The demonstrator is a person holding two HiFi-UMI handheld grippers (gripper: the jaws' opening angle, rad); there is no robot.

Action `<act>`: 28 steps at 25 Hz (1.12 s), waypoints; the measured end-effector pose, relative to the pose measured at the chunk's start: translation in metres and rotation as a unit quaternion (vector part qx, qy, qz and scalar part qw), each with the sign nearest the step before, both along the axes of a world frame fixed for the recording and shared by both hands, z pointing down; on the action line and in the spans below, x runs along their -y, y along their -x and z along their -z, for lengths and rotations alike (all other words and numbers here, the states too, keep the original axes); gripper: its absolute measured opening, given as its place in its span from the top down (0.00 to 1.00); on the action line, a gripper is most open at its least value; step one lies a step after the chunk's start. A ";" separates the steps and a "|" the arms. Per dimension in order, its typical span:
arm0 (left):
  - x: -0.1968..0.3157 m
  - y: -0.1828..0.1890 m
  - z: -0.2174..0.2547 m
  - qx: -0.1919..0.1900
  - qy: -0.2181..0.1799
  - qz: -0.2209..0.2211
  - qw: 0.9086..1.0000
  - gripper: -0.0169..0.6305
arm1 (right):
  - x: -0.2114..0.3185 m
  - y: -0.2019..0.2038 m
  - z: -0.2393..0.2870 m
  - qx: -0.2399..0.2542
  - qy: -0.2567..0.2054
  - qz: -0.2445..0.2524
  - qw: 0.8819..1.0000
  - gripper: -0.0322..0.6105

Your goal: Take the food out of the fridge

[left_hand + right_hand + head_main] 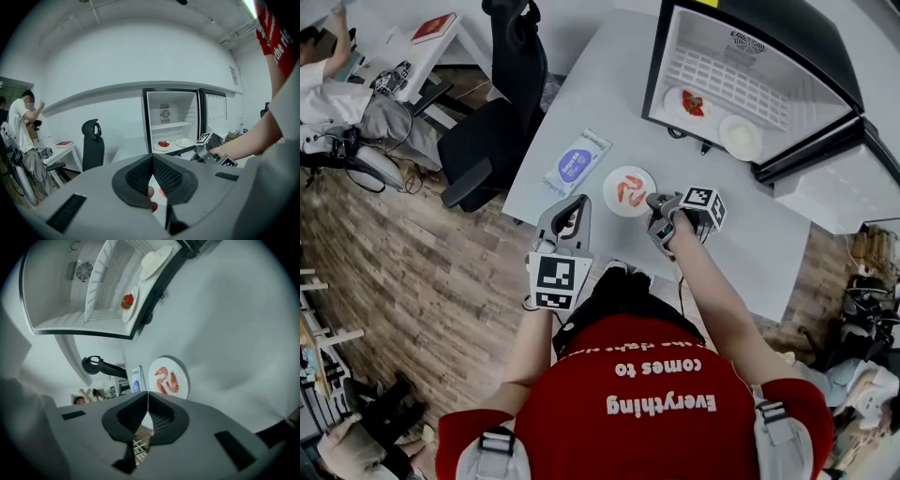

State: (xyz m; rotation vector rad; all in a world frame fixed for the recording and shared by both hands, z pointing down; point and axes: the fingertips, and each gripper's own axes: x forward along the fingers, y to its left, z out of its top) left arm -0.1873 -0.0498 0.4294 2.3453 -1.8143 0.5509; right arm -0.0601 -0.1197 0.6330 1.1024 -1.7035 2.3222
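The small fridge (750, 70) stands open at the table's far right. On its floor sit a plate of strawberries (691, 103) and a plate with a pale white food (740, 137); the same two plates show in the left gripper view, strawberries (163, 144) and pale food (184, 142). A white plate of shrimp (629, 190) lies on the grey table (741, 248) in front of me. My right gripper (654, 202) hovers just right of it, shut and empty (147, 393), with the shrimp plate (168, 378) beyond its tips. My left gripper (578, 202) is left of the plate, shut with nothing held (152, 158).
A blue-and-white packet (577, 164) lies on the table left of the shrimp plate. A black office chair (502, 103) stands by the table's left edge. Farther left is a side desk with a red book (434, 26) and a seated person (319, 75).
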 end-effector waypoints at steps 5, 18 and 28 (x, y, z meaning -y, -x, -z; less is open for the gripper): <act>0.011 -0.010 0.004 0.002 -0.006 -0.015 1.000 0.97 | 0.005 0.000 0.082 0.197 -0.089 -0.051 0.975 0.93; 0.029 -0.047 -0.010 -0.033 0.015 -0.075 0.996 0.97 | -0.028 -0.023 0.178 0.297 -0.319 -0.058 0.898 0.93; 0.052 -0.074 -0.011 -0.027 0.013 -0.118 0.993 0.97 | -0.027 -0.035 0.181 0.264 -0.347 -0.046 0.899 0.93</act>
